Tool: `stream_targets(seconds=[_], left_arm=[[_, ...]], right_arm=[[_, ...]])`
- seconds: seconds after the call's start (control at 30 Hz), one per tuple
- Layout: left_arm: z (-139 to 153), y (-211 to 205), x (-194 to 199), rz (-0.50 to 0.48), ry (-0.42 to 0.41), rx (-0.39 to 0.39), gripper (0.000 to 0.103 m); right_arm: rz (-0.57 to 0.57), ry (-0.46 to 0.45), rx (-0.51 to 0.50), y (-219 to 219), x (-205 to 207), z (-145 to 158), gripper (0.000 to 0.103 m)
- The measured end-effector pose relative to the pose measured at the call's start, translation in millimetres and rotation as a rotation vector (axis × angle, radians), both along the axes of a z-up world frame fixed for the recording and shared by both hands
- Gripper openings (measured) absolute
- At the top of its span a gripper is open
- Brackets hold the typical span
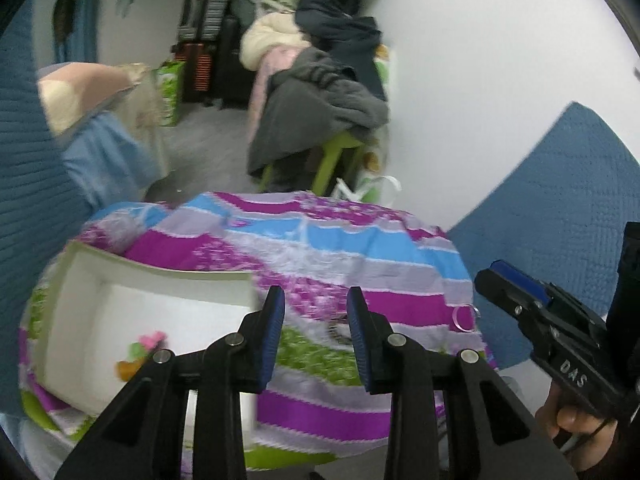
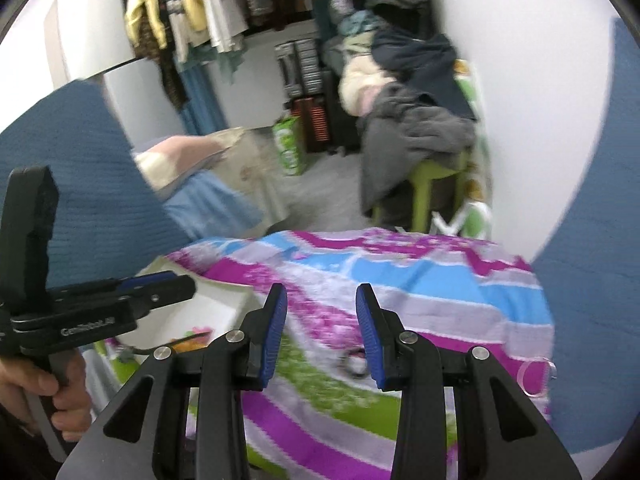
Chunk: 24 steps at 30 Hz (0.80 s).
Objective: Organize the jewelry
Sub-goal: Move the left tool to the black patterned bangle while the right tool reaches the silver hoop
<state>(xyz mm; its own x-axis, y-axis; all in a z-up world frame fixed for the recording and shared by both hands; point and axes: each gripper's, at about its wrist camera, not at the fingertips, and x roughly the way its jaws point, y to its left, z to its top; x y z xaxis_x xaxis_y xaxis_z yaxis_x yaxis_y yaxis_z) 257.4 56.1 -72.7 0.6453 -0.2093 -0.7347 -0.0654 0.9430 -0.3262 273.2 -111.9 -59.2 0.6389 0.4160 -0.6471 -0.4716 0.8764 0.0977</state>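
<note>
A white open box [image 1: 120,308] sits on the left of a table under a striped purple, blue and green cloth [image 1: 320,248]; small colourful pieces [image 1: 140,350] lie in it. A dark round bracelet [image 1: 338,330] lies on the cloth, also in the right wrist view [image 2: 354,362]. A clear ring-shaped bangle [image 1: 464,318] lies near the right edge, also in the right wrist view [image 2: 536,376]. My left gripper [image 1: 316,300] is open and empty above the bracelet. My right gripper [image 2: 322,298] is open and empty over the cloth. The box also shows in the right wrist view [image 2: 192,316].
A green stool [image 1: 340,160] heaped with clothes stands beyond the table by the white wall. Suitcases [image 1: 204,40] and hanging clothes [image 2: 192,8] are at the back. Blue quilted fabric [image 1: 560,184] flanks both sides. A green bag [image 2: 290,146] stands on the floor.
</note>
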Motion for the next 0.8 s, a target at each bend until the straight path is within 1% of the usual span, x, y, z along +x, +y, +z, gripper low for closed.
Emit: stream_targets(seconds=[0.13, 0.2, 0.37, 0.5, 0.67, 0.77, 0.8], left_arm=[[-19.9, -31.7, 11.4, -0.046, 0.016, -0.019, 0.031], [-36.5, -46.9, 18.9, -0.062, 0.047, -0.030, 0.030], [-80.0, -73.1, 35.9, -0.072, 0.120, -0.023, 0.029], [-112.4, -81.1, 50.9, -0.064, 0.160, -0.034, 0.029], [-153.0, -84.6, 73.6, -0.035, 0.226, 0.003, 0.029], [-174.2, -81.4, 82.5, -0.020, 0.259, 0.015, 0.029], [-180.5, -81.3, 85.3, -0.019, 0.266, 0.019, 0.029]], right_arm=[[-0.092, 0.017, -0.026, -50.5, 12.1, -12.1, 0.034], [-0.136, 0.036, -0.036, -77.7, 17.6, -22.0, 0.034], [-0.235, 0.104, -0.061, -133.6, 30.9, -59.1, 0.034], [-0.281, 0.151, -0.077, -161.6, 40.9, -88.0, 0.033], [-0.346, 0.206, -0.101, -187.4, 57.5, -124.9, 0.033], [-0.358, 0.238, -0.111, -195.3, 67.0, -144.0, 0.033], [-0.363, 0.249, -0.120, -197.2, 71.2, -151.2, 0.031]])
